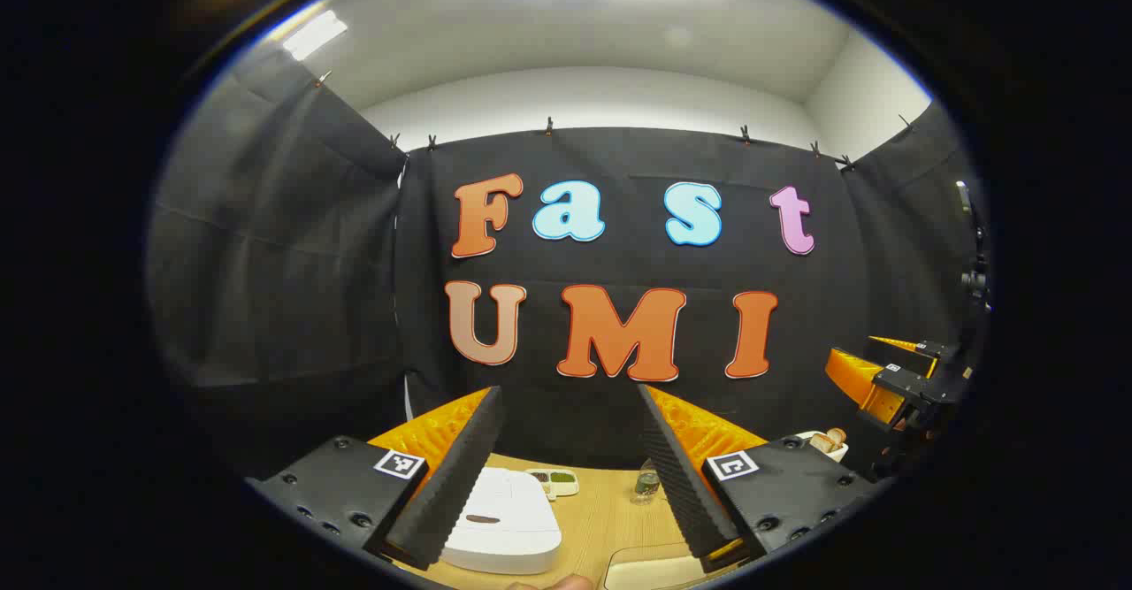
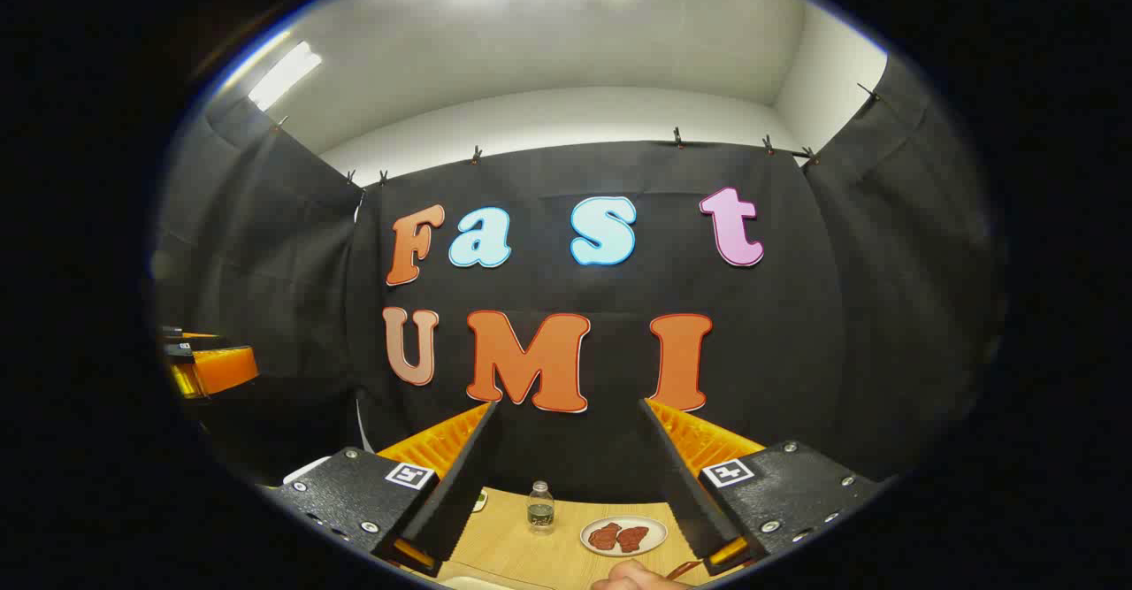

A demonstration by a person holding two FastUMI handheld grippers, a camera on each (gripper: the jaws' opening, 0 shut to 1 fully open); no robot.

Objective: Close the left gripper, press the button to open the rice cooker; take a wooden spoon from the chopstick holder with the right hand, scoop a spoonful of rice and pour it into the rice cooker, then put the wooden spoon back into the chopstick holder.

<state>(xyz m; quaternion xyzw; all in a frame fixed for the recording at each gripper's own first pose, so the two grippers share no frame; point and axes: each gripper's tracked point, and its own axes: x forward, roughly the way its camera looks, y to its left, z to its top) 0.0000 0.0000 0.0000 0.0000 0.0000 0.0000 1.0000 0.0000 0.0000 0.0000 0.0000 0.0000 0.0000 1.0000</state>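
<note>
Left gripper (image 1: 570,395) wide open, holding nothing; closed white rice cooker (image 1: 504,524) low centre on light wooden table (image 1: 610,519). Right gripper (image 2: 566,409) wide open, empty, above small clear bottle (image 2: 540,507).

recording booth | black cloth walls (image 1: 283,254) | wooden table (image 2: 531,555)

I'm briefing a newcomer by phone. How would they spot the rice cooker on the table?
Start at the wooden table below the black cloth wall. On its left part sits the rice cooker, a low white rounded box with a small dark mark on its lid. It is far bigger than the small divided dish behind it.
</note>
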